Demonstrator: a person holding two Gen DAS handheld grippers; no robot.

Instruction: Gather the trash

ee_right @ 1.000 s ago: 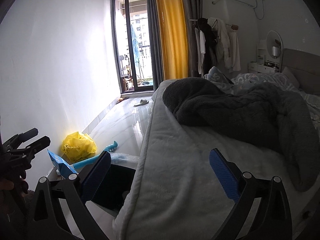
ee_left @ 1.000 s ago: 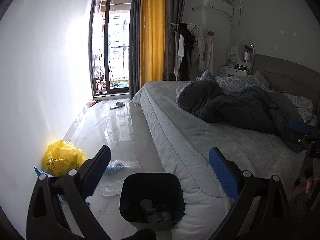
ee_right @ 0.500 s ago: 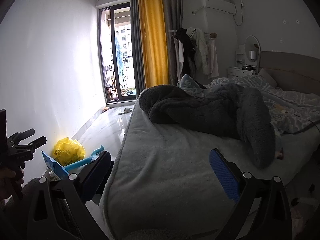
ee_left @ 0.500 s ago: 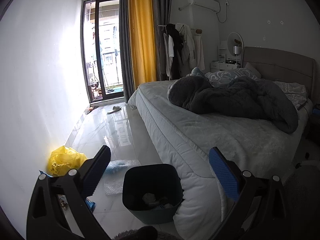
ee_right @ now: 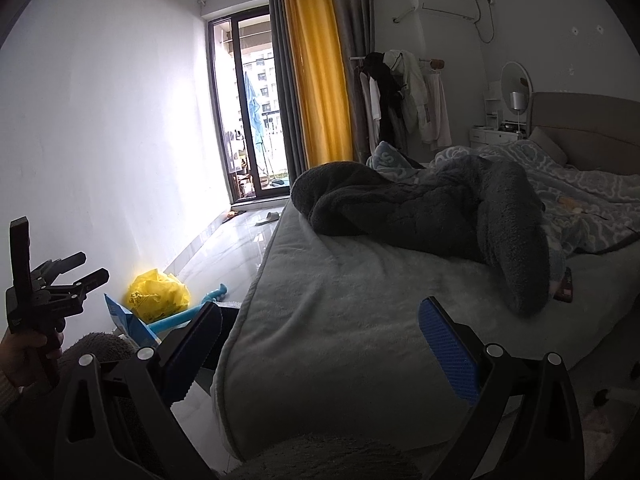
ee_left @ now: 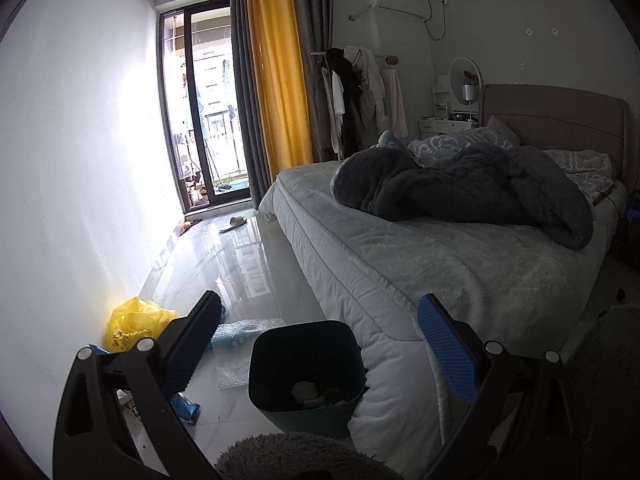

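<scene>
A dark bin (ee_left: pixel 306 376) stands on the floor against the bed's corner, with crumpled trash inside. My left gripper (ee_left: pixel 320 344) is open and empty above and before it. A yellow plastic bag (ee_left: pixel 134 328) lies by the wall, with bubble wrap (ee_left: pixel 236 344) and a blue packet (ee_left: pixel 185 406) near it. My right gripper (ee_right: pixel 320 344) is open and empty over the bed's foot. The yellow bag (ee_right: pixel 158 296), a blue packet (ee_right: pixel 128 320) and a blue tube (ee_right: pixel 188 310) show in the right wrist view, where the left gripper (ee_right: pixel 80 268) is at the far left.
A big bed (ee_left: pixel 460 264) with a dark grey blanket (ee_left: pixel 460 184) fills the right. A white wall (ee_left: pixel 80 160) bounds the left. A slipper (ee_left: pixel 234 223) lies by the balcony door. Small items (ee_right: pixel 566 288) lie on the bed beside the blanket.
Both grippers have pulled back and risen, so the bin and the bed look farther away. Both stay open and empty.
</scene>
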